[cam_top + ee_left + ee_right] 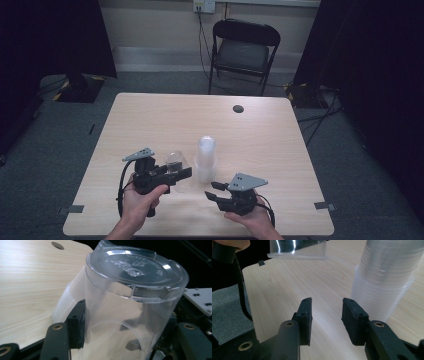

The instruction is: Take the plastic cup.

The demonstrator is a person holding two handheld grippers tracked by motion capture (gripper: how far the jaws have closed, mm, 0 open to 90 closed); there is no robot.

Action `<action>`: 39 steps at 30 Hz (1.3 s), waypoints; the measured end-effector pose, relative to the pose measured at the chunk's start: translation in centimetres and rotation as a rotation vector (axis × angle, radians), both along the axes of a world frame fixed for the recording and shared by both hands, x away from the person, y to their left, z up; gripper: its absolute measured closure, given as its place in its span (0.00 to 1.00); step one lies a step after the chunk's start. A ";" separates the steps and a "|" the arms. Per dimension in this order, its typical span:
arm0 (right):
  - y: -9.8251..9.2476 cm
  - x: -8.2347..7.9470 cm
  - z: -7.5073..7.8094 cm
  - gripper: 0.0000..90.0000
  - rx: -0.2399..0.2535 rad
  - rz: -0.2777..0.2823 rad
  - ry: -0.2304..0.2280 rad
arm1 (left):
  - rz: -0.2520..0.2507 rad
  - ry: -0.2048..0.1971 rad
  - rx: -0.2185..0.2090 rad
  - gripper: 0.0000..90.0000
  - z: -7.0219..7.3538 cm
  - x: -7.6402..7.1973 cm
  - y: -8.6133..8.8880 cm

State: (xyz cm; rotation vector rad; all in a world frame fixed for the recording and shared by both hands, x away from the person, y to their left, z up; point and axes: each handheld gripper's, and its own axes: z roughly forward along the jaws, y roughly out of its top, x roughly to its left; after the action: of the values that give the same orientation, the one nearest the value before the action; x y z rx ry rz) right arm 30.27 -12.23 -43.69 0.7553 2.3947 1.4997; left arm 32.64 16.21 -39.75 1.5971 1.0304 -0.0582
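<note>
The tabletop (150, 115) spreads pale and wooden ahead of both your claws, with a round hole (238, 108) near its far edge. Beyond that edge a black folding chair (243, 52) stands on the grey floor.

Between your two claws, a little ahead of them, a stack of clear cups (205, 157) stands upside down on the wood. From your right claw (213, 190) the stack rises just ahead and to the right of the jaws, close but not touching.

Your left claw (180, 173) grips a single clear cup (176, 167). In the left gripper view that cup (132, 305) sits squarely between the jaws, tilted with its base pointing up and away from you, and the black pads (76, 327) press on its wall. The stack lies just behind it. From the right claw this cup hangs ahead and to the left, its rim above the tabletop.

Your right claw holds nothing: its jaws stand partly apart with bare wood showing between the pads (305, 320), low over the near part of the tabletop.
</note>
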 end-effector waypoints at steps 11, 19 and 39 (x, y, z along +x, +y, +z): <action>0.6 -0.7 0.2 0.74 0.011 0.017 -0.096 | -0.025 0.004 -0.019 0.48 -0.2 -0.9 -0.9; 1.1 -1.4 0.5 0.77 0.030 0.011 -0.215 | -0.045 0.023 -0.038 0.48 -0.4 -1.2 -1.5; 1.5 -1.9 1.1 0.79 0.131 0.021 -0.359 | -0.075 0.155 -0.257 0.48 -0.7 -1.0 -0.7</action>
State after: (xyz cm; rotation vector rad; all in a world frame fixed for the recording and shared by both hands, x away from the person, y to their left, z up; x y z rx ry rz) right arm 28.41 -10.68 -42.57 0.4386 2.0623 1.6519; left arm 31.63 15.53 -40.43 1.4113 1.0361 -0.3567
